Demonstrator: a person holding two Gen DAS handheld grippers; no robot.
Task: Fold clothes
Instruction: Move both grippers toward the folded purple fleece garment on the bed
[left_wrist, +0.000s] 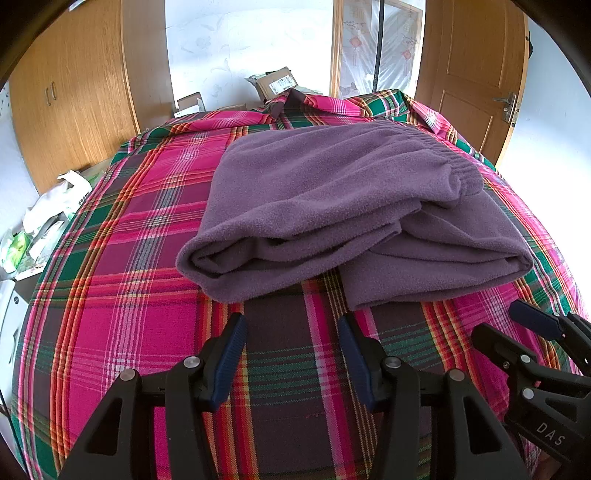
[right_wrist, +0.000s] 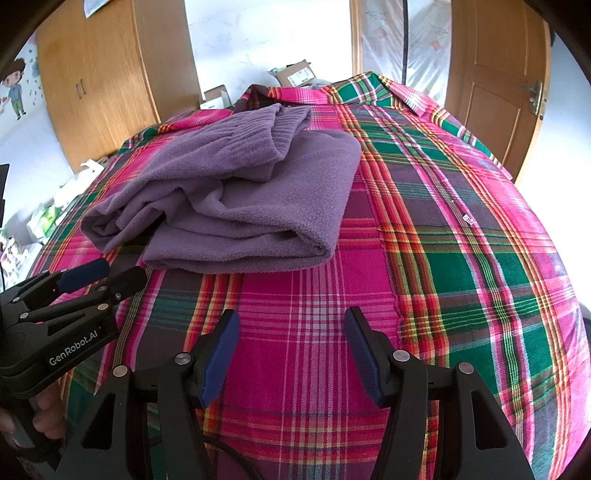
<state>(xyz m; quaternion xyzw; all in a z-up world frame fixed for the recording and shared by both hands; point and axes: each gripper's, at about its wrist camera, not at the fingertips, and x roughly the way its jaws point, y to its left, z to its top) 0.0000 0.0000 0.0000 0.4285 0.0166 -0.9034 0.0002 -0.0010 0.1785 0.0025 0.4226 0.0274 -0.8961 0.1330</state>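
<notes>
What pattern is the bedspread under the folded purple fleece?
The bedspread is plaid, pink, green and orange, clearest in the right wrist view.

Plaid-covered bed (left_wrist: 110, 295), wooden wardrobe (left_wrist: 74, 92), wooden door (left_wrist: 476, 74), bright window (left_wrist: 376, 44).

White lettering "GenRobot.AI" stood on the black body of the left tongs (right_wrist: 98, 275), seen from the right wrist view. The letters "DAS" were printed in white on the black body of the right tongs (left_wrist: 517, 325), seen from the left wrist view. A cardboard box (left_wrist: 275, 84) behind the bed carried a white shipping label, too small to read.
</notes>
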